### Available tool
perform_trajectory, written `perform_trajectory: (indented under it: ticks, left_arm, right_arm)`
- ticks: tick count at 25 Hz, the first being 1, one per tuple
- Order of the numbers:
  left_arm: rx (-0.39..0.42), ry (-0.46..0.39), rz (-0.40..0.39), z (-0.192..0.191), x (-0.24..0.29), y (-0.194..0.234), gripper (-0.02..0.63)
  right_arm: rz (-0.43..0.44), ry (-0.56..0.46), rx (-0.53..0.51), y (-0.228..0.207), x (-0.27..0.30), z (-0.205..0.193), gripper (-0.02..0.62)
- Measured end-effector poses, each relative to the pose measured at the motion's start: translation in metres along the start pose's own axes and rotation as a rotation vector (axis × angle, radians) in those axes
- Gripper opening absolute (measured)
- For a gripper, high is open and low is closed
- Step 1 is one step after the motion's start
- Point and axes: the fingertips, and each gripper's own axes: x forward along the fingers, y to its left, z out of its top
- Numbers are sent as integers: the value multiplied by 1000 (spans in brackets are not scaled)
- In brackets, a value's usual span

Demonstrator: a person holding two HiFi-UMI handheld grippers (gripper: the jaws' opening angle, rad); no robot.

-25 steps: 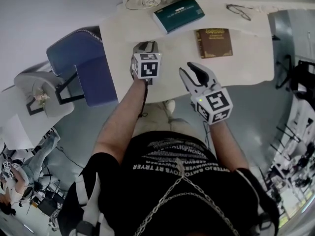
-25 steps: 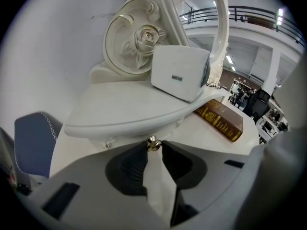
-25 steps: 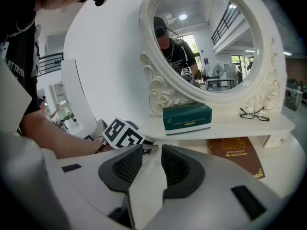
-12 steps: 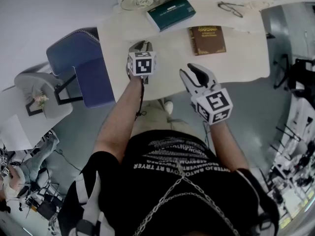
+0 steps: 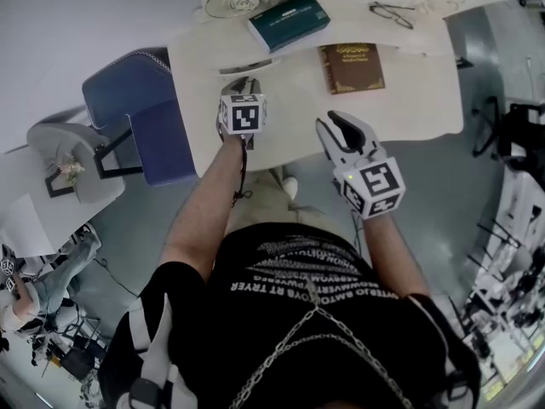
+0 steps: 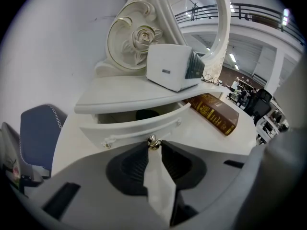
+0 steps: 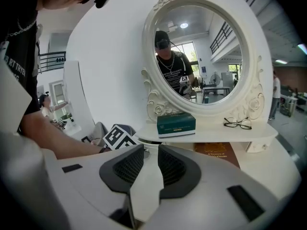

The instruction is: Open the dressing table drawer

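The white dressing table [image 5: 409,92] has a small drawer [image 6: 139,124] under its raised shelf. The drawer stands pulled out a little, and a dark gap shows behind its front [image 5: 245,64]. My left gripper [image 5: 243,85] is shut on the drawer's small metal knob [image 6: 153,141], which sits between the jaw tips [image 6: 153,150]. My right gripper [image 5: 334,124] hovers over the table's front edge, to the right of the left one. Its jaws [image 7: 149,152] stand slightly apart with nothing between them.
On the shelf lie a green box [image 5: 288,22] and a pair of glasses [image 5: 392,15], below the oval mirror [image 7: 201,56]. A brown book [image 5: 352,66] lies on the tabletop. A blue chair [image 5: 140,113] stands left of the table, with a grey seat [image 5: 68,164] beyond it.
The drawer has slid out a little with my left gripper on its knob, and a dark gap now shows. My right gripper has risen slightly.
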Motion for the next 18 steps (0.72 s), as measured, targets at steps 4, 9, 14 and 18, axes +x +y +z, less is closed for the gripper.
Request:
perform_trajectory:
  ticks: [4, 9, 14, 18]
  left_arm:
    - [2, 6, 0, -5, -2, -4, 87]
    - [4, 16, 1, -10, -5, -7, 87]
    - [8, 23, 2, -16, -9, -10, 87]
    - [8, 28, 0, -21, -12, -14, 86]
  right_arm:
    - [-15, -19, -6, -4, -7, 3, 52]
    - [-38, -13, -21, -7, -13, 3, 8]
    - [-32, -7, -37, -5, -21, 2, 3]
    - [-31, -6, -37, -3, -24, 0, 3]
